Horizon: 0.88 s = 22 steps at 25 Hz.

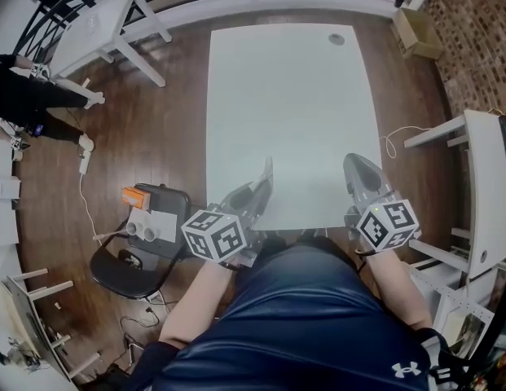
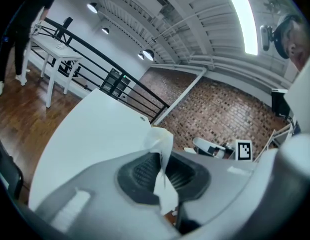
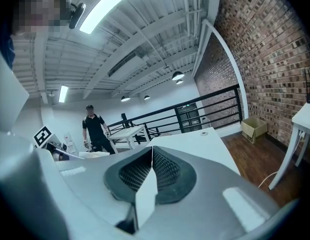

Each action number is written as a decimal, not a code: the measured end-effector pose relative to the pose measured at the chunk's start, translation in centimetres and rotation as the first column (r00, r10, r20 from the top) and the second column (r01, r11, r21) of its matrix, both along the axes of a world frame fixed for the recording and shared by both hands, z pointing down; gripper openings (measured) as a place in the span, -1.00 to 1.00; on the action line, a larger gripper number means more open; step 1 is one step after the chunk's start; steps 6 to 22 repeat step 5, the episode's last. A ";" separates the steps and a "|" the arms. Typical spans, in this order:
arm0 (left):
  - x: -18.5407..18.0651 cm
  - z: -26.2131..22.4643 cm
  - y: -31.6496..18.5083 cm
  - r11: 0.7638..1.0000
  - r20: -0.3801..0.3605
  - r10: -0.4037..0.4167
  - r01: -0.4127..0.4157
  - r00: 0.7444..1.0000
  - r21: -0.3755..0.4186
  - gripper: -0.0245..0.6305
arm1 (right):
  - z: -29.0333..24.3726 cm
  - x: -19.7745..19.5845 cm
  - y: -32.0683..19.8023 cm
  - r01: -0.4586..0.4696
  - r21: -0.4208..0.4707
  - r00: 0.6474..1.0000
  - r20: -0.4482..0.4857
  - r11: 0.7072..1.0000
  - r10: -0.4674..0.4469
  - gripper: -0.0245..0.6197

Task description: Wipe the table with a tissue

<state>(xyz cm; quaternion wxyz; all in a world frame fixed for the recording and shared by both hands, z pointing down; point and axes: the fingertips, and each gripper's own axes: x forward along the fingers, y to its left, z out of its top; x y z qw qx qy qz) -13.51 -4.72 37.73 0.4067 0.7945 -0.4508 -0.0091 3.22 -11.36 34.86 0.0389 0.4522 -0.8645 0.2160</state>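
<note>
Clamped left tool (image 1: 266, 170) on tissue (image 2: 162, 145), right tool (image 1: 356, 166) jaws together, at surface (image 1: 293, 96) edge; wiping seemingly unstarted, required lowering tissue onto surface.

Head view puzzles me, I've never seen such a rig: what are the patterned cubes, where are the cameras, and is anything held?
A person holds two two-jaw grippers; the patterned cubes are markers fixed on them. The head view looks down from the person's head at an almost bare white table. The other two cameras ride on the grippers, looking along the jaws. The left gripper is shut on a white tissue; the right gripper is shut, apparently on nothing.
</note>
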 end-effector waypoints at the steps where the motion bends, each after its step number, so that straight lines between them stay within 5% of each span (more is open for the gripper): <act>1: 0.0 0.0 -0.1 1.000 -0.001 0.000 0.000 1.000 0.002 -0.88 | 0.0 -0.1 0.0 0.001 0.001 1.000 -0.001 1.000 -0.001 -0.89; 22: 0.2 -0.3 0.1 1.000 -0.008 0.006 -0.006 1.000 0.005 -0.88 | 0.0 -0.2 0.2 0.007 -0.002 1.000 -0.009 1.000 -0.007 -0.89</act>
